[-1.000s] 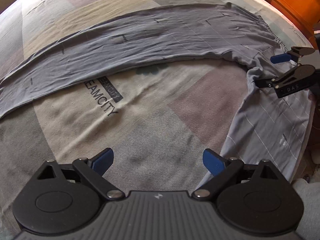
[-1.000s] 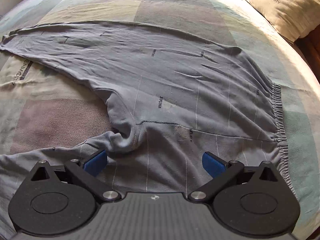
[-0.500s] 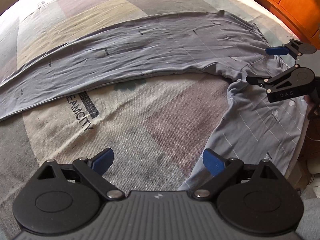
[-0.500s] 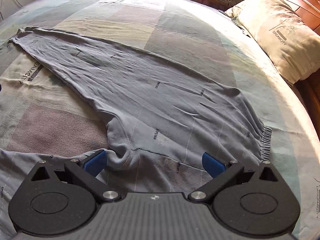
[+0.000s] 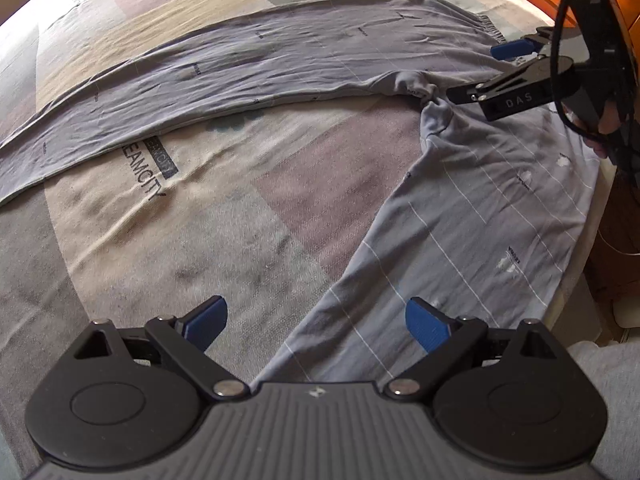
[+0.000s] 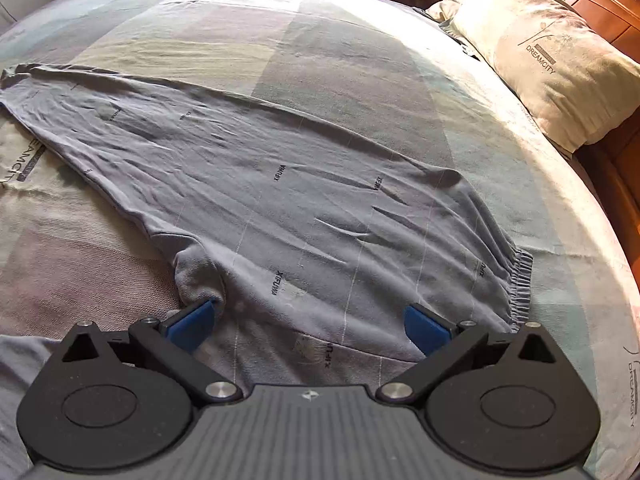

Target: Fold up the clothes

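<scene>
Trousers (image 5: 280, 60), grey with thin pale lines, lie spread on the bed (image 5: 248, 184) with the two legs splayed apart in a wide V: one leg runs far off across the cover, the other comes down toward my left gripper (image 5: 316, 322), whose jaws stand spread above the lower leg with nothing between them. My right gripper (image 6: 308, 322) sits low over the crotch (image 6: 200, 276), jaws also spread, the left blue pad just at the bunched knot of cloth there, the elastic waistband (image 6: 520, 284) off to its right. I judge the main risk is that knot: if I close on it I may catch only the top layer, or a lump of both, and dragging it would pull the far leg askew and wrinkle the seat. The near leg hangs close to the bed's edge (image 5: 580, 240), so a loose lift could let it slide off. The pillow (image 6: 552, 52) lies well clear.
</scene>
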